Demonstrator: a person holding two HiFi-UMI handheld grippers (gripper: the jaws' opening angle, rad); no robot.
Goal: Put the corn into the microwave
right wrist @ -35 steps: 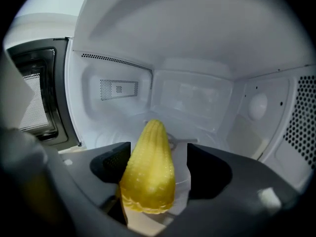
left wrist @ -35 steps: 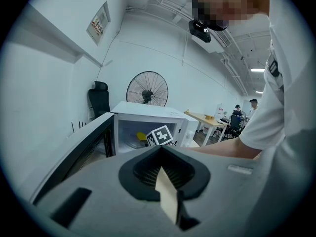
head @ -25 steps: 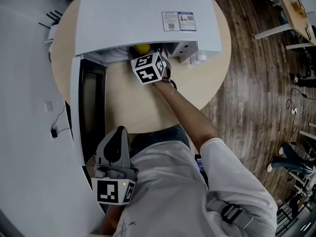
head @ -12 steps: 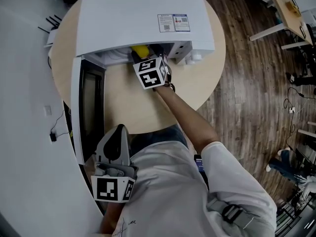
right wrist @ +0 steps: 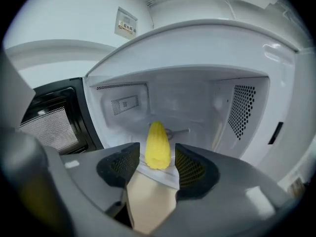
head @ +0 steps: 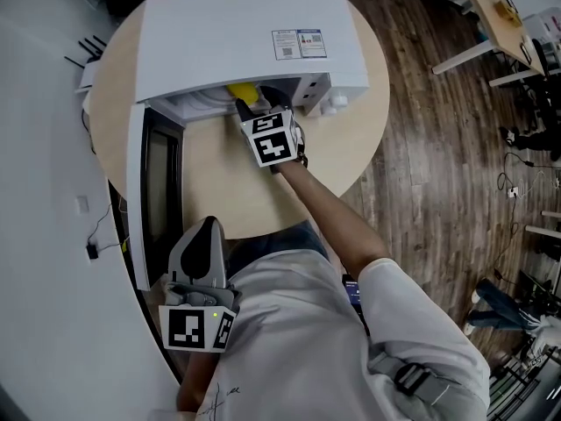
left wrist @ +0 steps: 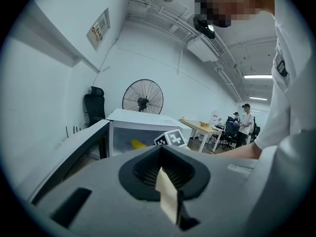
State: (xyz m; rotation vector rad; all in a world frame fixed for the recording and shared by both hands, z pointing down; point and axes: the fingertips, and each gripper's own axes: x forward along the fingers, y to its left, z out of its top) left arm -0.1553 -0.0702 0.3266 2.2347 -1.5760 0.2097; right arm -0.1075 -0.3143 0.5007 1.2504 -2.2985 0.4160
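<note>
a person is bending over a round table (head: 219,191) and working at a white microwave (head: 237,33), its door (head: 149,182) hanging open on the person's left. the corn (right wrist: 157,146) is lying on the bottom of the microwave's cavity, close to the front opening, its blunt end facing out and its tapered tip pointing toward the back wall. the right gripper (right wrist: 157,159) is hovering at the mouth of the microwave, its marker cube sitting just outside the opening over the table. its jaws are standing apart and have just been closing; the near end of the corn is showing in the gap between them, with a little space on either side, so neither pad is pressing on it. the left gripper (left wrist: 163,169) is being held low, close to the person's body and near the free edge of the door, pointing toward the microwave with its jaws pressed together and gripping nothing. a large fan (left wrist: 142,97) is standing against the white wall behind the microwave, and dark wooden floor (head: 438,147) is showing to the right of the table.
</note>
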